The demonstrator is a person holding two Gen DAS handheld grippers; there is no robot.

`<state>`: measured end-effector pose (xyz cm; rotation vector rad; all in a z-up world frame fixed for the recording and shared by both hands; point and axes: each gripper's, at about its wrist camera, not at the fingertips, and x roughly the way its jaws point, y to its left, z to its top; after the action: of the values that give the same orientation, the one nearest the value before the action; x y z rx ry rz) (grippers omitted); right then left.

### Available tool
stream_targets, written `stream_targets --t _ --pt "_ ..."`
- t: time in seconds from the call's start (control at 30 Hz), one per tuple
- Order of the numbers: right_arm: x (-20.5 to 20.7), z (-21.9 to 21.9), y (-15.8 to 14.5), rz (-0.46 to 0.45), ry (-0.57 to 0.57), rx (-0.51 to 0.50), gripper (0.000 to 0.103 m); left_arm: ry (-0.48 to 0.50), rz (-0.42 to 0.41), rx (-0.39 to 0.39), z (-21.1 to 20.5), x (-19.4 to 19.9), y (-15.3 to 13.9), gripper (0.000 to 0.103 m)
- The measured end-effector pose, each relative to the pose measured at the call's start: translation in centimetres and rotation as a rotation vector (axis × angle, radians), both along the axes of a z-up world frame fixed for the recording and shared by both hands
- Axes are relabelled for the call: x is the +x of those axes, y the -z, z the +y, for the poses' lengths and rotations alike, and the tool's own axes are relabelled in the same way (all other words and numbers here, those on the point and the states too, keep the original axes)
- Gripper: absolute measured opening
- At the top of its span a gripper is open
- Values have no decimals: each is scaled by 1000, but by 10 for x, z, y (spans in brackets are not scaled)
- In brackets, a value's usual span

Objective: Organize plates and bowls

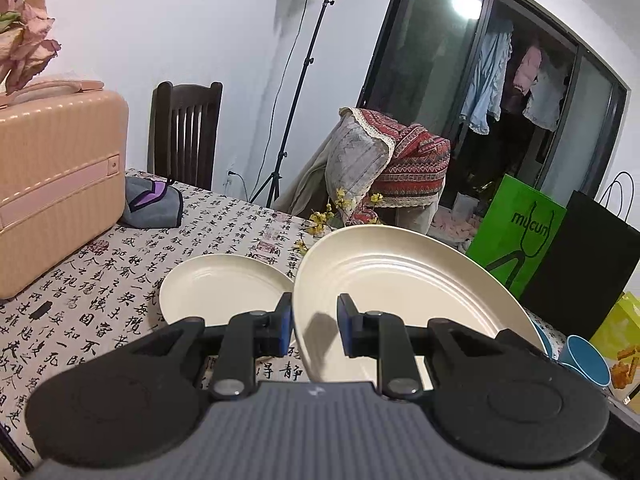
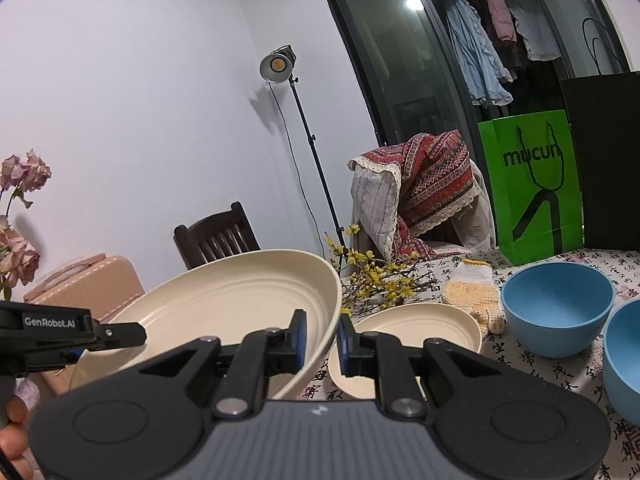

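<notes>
A large cream plate (image 1: 404,280) hangs tilted above the table, held at two sides. My left gripper (image 1: 314,320) is shut on its left rim, which sits between the blue pads. My right gripper (image 2: 322,338) is shut on the right rim of the same plate (image 2: 224,304). In the right wrist view the left gripper (image 2: 120,338) reaches in from the left onto the plate's edge. A second cream plate (image 1: 224,292) (image 2: 412,332) lies flat on the tablecloth below. Two blue bowls (image 2: 556,308) (image 2: 624,360) stand to the right.
A pink suitcase (image 1: 52,184) and a grey pouch (image 1: 154,204) sit at the table's left. Yellow flower twigs (image 2: 376,280) and a knitted glove (image 2: 476,288) lie behind the flat plate. A green bag (image 2: 536,184) and a black bag (image 2: 608,160) stand at the back right.
</notes>
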<state>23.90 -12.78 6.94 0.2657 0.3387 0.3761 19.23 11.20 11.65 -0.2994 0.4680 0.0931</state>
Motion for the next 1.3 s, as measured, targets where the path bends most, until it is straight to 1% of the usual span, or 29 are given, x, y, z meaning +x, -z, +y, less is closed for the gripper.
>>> stream_targets --t 0.8,1.3 --pt "-40 -18 -10 -26 7 13 15 12 -38 -3 -14 -49 -9 23" --pt "-59 -33 -9 -31 11 22 15 23 -46 2 -26 -75 -7 23"
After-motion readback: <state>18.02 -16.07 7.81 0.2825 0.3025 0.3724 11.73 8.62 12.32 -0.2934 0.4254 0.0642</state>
